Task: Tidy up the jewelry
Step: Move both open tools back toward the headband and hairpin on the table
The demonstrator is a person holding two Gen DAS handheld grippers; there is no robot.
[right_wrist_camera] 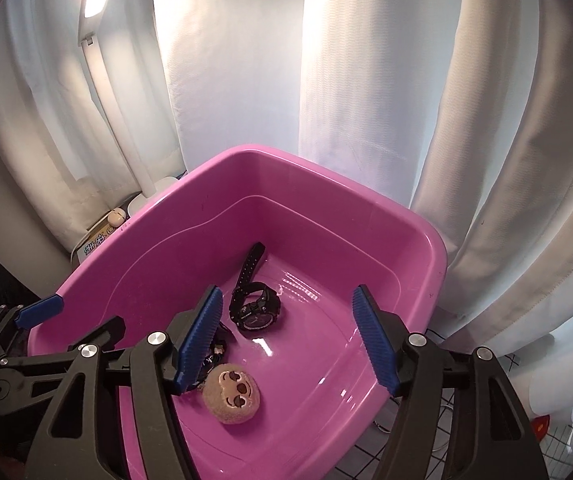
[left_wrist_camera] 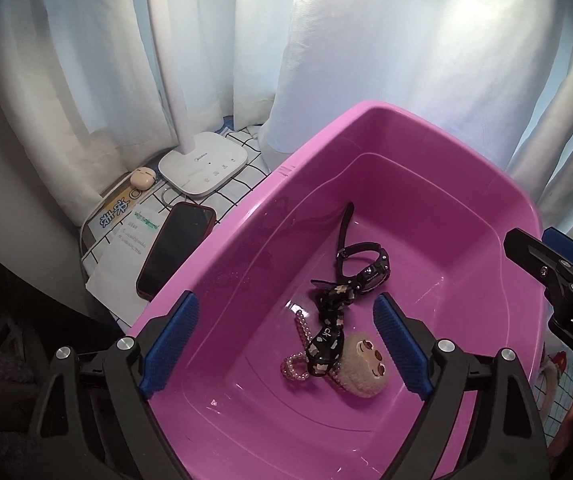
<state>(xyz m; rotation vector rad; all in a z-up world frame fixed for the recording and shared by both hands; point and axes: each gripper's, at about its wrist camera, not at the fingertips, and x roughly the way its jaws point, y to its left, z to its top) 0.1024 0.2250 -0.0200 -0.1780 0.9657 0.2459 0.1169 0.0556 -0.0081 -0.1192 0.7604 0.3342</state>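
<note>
Both my sets of fingers hung released over the pink tub (left_wrist_camera: 206,264), gripping nothing. My left fingers (left_wrist_camera: 284,344) stood spread wide above the little heap on the tub floor: the black patterned ribbon (left_wrist_camera: 328,330), the pink bead bracelet (left_wrist_camera: 296,360) half under it, and the round plush charm (left_wrist_camera: 366,368) touching both. My right fingers (right_wrist_camera: 290,344) gaped beside them, above the black watch (right_wrist_camera: 255,309), which lay just beyond the heap with its strap pointing toward the far wall.

The jewelry was all in the tub, yet tangled rather than sorted. I judged the risk lay there: had I closed on the ribbon, the beads beneath might have come up with it and dropped, or snagged the watch strap. The tub floor looked glossy, so a pinch aimed low might have skidded things aside. My right gripper (left_wrist_camera: 546,276) also hung near my left, and they could have knocked together.
</note>
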